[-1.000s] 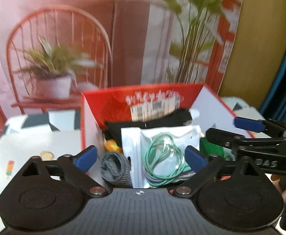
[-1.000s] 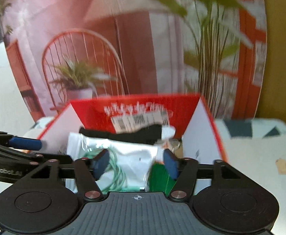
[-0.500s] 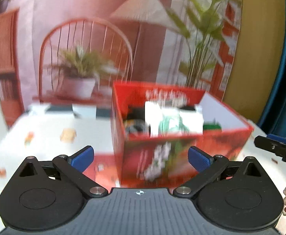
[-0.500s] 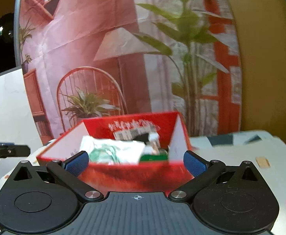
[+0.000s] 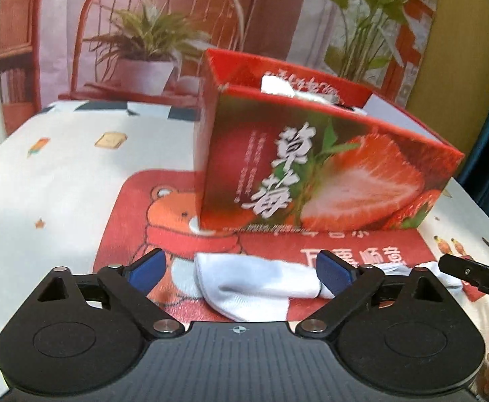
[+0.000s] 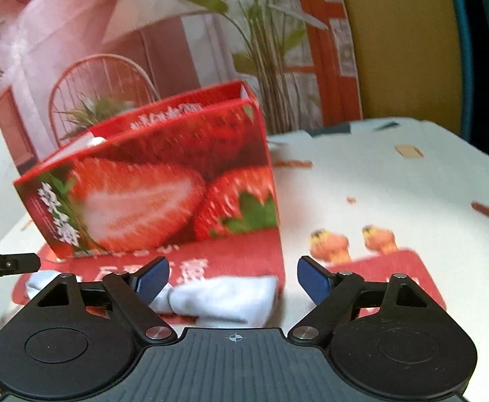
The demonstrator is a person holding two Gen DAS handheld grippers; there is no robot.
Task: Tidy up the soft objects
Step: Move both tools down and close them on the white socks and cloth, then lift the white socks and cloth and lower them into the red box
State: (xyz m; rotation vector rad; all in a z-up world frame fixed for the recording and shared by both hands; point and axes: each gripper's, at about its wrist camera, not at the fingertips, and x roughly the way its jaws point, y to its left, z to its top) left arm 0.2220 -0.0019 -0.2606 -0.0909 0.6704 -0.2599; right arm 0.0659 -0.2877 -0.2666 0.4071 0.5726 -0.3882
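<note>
left gripper [image 5: 237,269]: jaws wide but closing in, nothing pinched yet. The white sock [image 5: 258,283] lies flat between your blue pads, not touched by either.

right gripper [image 6: 232,279]: also wide, also closing, holding nothing. The sock's other end [image 6: 224,296] sits between its pads, nearer the left one.

where the sock is: on the red bear mat [image 5: 127,234], just ahead of both grippers and just short of the strawberry box [image 5: 318,174], which stands on the mat's far side.

step in hand, my guess: you're going for a two-gripper pickup of the sock, one end each.

how to do it well: dip the pads low enough to bite fabric, not air. Thin cotton slips, so grab a fold rather than a single layer, and don't pinch the mat along with it. Close both ends roughly together so it lifts level, then clear the box's near wall before going in.

count: one sock, one box, one mat, one patterned cloth over the counter [image 6: 395,181], two grippers. Box contents are mostly hidden from here, so no count there.
</note>
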